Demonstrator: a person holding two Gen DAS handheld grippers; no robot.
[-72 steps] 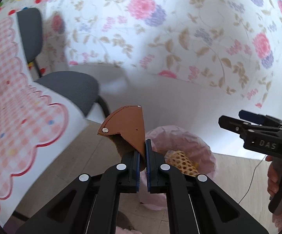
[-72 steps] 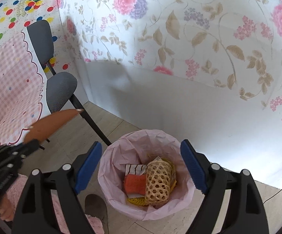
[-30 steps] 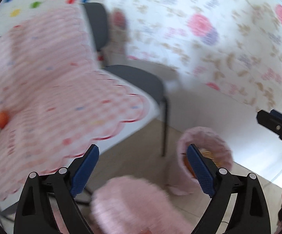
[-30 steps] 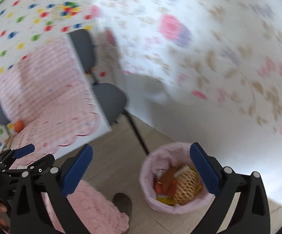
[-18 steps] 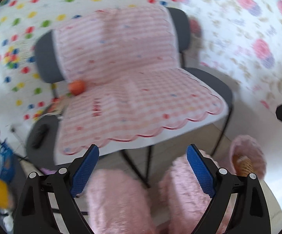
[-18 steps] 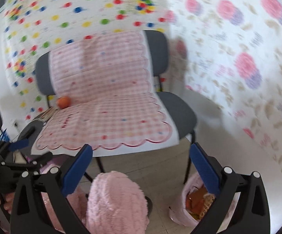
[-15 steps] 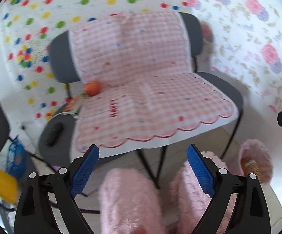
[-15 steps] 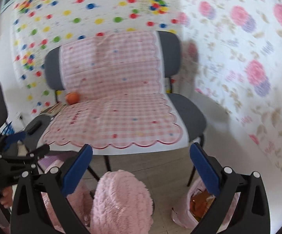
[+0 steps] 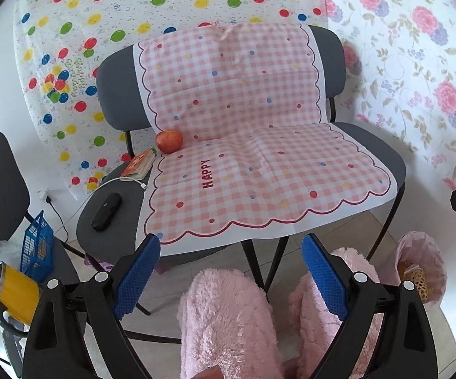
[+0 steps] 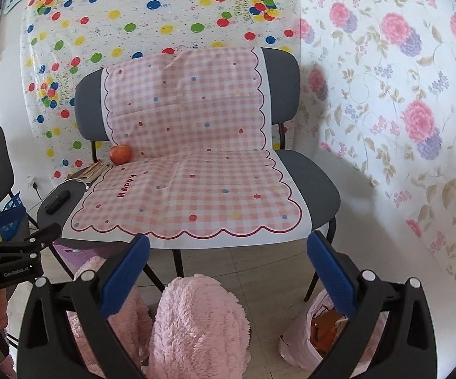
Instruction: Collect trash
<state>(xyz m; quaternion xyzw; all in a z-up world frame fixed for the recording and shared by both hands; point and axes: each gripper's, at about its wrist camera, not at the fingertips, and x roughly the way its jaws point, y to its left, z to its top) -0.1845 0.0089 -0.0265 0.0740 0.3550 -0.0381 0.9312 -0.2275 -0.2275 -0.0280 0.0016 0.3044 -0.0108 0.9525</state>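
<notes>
My left gripper [image 9: 228, 271] is open and empty, facing two grey chairs under a pink checked "HAPPY" cloth [image 9: 246, 164]. My right gripper [image 10: 228, 268] is open and empty too, facing the same cloth [image 10: 190, 183]. A pink-lined trash bin [image 9: 420, 268] with trash inside stands on the floor at lower right; it also shows in the right wrist view [image 10: 316, 331]. A red apple [image 9: 169, 141] lies on the cloth's back left corner, also in the right wrist view [image 10: 120, 154]. The left gripper also appears at the left edge of the right wrist view [image 10: 32, 240].
A black case [image 9: 106, 207], a white cable and a small book [image 9: 139, 165] lie on the left chair seat. A yellow mug [image 9: 14, 293] and a blue basket [image 9: 37, 246] are at far left. Pink fluffy slippers [image 9: 228, 322] fill the bottom. Papered walls stand behind and right.
The left gripper let go of the brown piece into the bin and opened. Both grippers swung left from the bin and now face the chairs.
</notes>
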